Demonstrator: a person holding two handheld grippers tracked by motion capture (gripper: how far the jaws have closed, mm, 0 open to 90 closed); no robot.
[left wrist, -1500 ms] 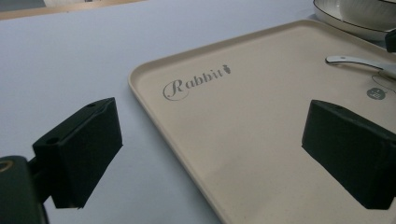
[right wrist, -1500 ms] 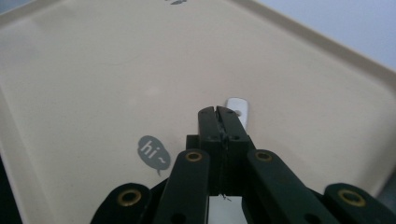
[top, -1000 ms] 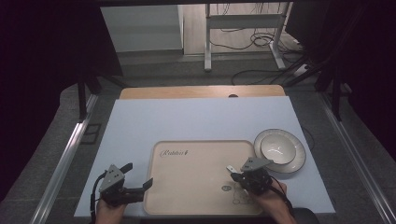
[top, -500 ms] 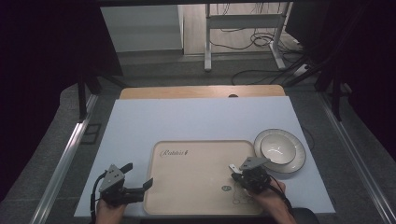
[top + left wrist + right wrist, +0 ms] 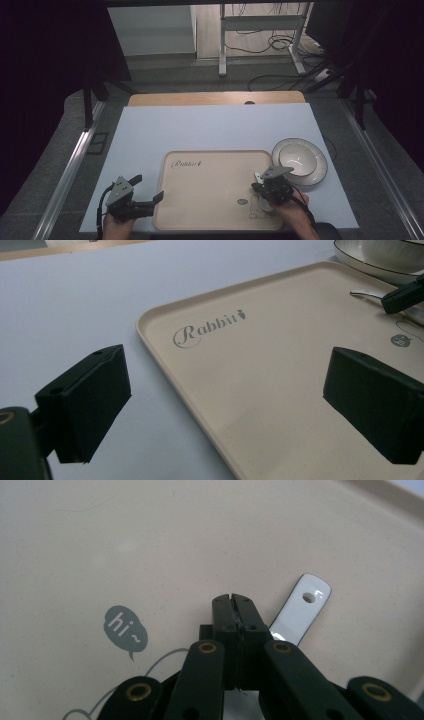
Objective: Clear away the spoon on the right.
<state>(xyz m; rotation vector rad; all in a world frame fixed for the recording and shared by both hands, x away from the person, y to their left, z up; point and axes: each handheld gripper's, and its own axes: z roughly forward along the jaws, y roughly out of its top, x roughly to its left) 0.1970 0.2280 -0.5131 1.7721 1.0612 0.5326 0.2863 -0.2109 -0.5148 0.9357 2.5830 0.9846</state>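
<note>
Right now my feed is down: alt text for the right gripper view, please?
The right gripper points down at a beige tray, jaws shut together. A white spoon handle with a hole sticks out from behind them, beside a grey "hi~" speech bubble.

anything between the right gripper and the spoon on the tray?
Nothing visible. The right gripper is shut, its jaws directly over the white spoon, which lies on the tray. Whether the pads pinch the spoon cannot be told.
</note>
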